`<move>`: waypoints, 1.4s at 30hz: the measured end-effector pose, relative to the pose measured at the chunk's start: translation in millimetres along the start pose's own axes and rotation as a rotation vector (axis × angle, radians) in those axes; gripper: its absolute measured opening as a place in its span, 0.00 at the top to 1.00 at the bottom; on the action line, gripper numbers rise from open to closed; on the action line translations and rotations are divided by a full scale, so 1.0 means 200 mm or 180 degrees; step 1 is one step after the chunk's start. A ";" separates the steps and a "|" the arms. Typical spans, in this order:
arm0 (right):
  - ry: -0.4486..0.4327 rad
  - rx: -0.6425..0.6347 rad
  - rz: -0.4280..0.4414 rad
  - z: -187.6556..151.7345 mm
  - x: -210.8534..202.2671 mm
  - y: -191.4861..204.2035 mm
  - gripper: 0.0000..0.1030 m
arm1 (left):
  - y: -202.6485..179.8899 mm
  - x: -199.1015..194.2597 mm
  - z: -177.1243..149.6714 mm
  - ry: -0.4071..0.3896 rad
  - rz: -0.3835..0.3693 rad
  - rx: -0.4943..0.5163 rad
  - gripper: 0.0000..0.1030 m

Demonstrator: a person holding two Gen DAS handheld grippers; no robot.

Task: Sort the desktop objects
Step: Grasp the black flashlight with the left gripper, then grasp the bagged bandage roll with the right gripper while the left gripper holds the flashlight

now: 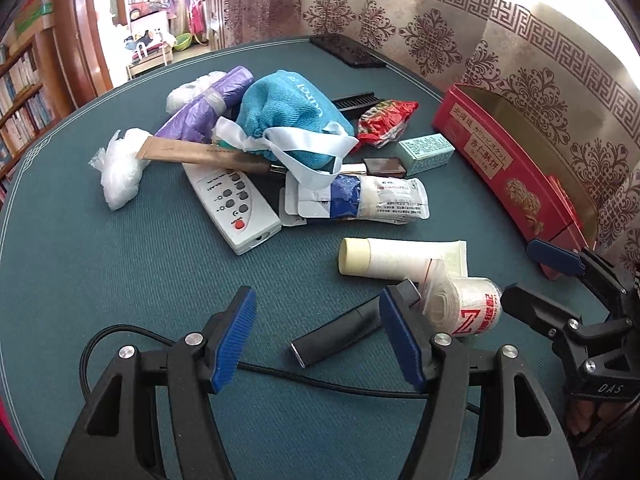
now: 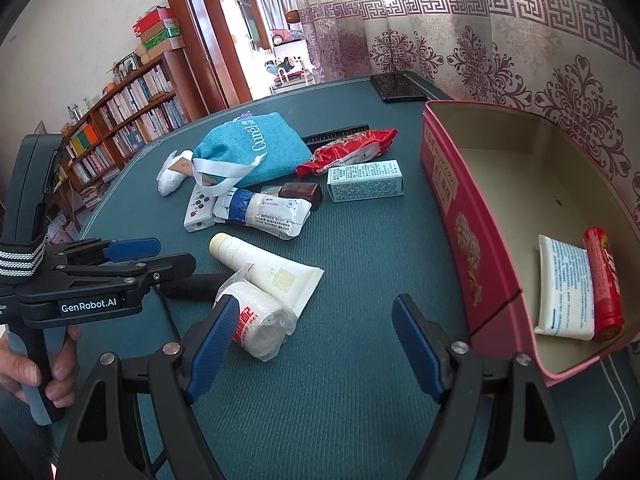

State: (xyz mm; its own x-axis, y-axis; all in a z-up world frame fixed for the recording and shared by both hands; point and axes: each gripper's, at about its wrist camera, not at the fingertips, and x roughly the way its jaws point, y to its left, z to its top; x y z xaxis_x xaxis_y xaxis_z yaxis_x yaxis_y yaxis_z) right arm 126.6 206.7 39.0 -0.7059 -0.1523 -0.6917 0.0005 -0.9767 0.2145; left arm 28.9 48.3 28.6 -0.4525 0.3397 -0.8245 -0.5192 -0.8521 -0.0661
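Table (image 2: 360, 264): covered in teal ribbed cloth with a pale border line.
Clutter: a teal pouch (image 2: 256, 148), remote (image 1: 236, 208), cream tube (image 2: 268, 268) and bandage roll (image 2: 256, 324) lie mid-table.
Red box (image 2: 452, 216): open at the table's right edge by the curtain (image 2: 520, 48); two items inside.
Room: bookshelf (image 2: 124, 120) and wooden doorway (image 2: 200, 32) behind.
Left gripper (image 1: 316, 340): jaws apart, empty, over a black cylinder (image 1: 336, 336).
Right gripper (image 2: 316, 348): jaws wide, empty.

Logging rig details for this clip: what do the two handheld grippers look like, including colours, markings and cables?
Both are black plastic frames with silver rivets and ribbed blue pads on the fingers. The left gripper has a black braided cable running beneath it; seen from the right wrist camera, its side reads "GenRobot.AI", with a black-and-white striped strap and a grey-blue handle. The right gripper shows "DAS" lettering in the left wrist view.
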 end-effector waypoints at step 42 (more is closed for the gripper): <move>0.0582 -0.0308 -0.0081 0.02 0.21 0.21 0.37 | 0.07 -0.11 -0.11 -0.0439 -0.0063 -0.0677 0.79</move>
State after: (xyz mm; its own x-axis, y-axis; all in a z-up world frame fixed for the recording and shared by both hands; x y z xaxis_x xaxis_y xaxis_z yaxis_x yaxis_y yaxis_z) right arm 93.6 160.6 21.9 -0.5664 -0.1436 -0.8116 0.0585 -0.9892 0.1342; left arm 47.9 19.2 32.9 -0.5460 0.3959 -0.7384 -0.3712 -0.9044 -0.2104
